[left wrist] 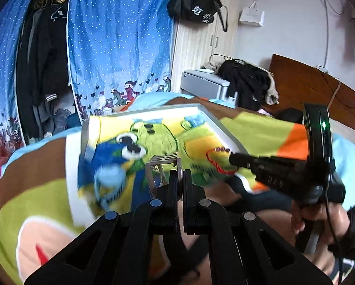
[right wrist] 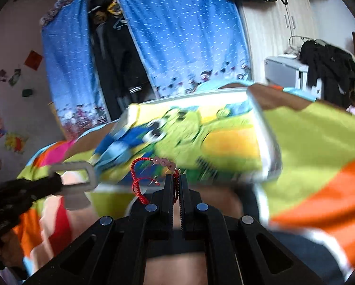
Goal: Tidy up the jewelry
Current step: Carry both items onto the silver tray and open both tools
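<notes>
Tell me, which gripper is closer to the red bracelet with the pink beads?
Right. The right gripper pinches the red bracelet's cord. The left gripper is off to its side, holding a clear stand.

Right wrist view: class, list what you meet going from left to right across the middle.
Wall stickers → grey clear-sided holder in the left tongs → red beaded bracelet → white tray's right rim → orange bedcover patch.

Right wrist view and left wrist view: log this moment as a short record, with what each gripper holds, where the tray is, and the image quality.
right gripper: shut on red cord bracelet with three pink beads
left gripper: shut on a clear comb-like piece
white tray: on the colourful bedspread, ahead of both grippers
tray contents: none visible; bedspread print shows through
backdrop: blue dotted curtain
image quality: motion blur, stronger in right wrist view
</notes>
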`<state>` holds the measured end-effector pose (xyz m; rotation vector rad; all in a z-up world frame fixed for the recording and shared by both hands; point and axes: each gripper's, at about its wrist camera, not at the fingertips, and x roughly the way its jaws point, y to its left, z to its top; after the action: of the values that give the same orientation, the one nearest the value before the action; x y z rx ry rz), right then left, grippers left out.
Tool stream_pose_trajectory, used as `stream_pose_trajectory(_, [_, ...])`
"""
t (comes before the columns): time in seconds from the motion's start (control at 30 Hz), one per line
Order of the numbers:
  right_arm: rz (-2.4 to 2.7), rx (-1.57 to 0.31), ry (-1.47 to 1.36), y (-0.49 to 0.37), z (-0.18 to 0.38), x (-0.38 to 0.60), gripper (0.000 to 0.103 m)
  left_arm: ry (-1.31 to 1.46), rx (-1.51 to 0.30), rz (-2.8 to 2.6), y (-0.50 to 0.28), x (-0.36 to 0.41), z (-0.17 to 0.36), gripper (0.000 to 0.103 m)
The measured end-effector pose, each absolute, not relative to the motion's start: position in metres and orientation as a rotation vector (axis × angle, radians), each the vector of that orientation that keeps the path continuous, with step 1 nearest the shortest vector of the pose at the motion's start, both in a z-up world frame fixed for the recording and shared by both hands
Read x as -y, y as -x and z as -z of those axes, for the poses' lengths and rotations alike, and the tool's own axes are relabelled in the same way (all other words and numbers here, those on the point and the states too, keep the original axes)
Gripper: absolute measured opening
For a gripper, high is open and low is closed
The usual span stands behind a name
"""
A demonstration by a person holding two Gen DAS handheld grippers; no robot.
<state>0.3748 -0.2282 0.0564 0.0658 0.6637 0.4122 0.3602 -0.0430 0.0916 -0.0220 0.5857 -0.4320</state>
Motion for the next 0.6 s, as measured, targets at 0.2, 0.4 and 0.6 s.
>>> stream_pose_trajectory(0.2, [-0.338, -0.722, -0.096, -0.427, -0.029, 0.234, 0.005, 0.082, -0.646, 0.418, -0.424, 0.048, -0.061, 0.001])
stream_pose_trajectory(0.4, [-0.300, -0.757, -0.098, -0.445, -0.005, 0.242, 0.006, 0.107, -0.729, 0.398, -0.447, 0.047, -0.034, 0.001])
stream_pose_trajectory(0.6, [-0.297, -0.718, -0.077, -0.440, -0.003, 0.245, 0.011, 0.104, -0.723, 0.354, -0.445, 0.044, -0.036, 0.004])
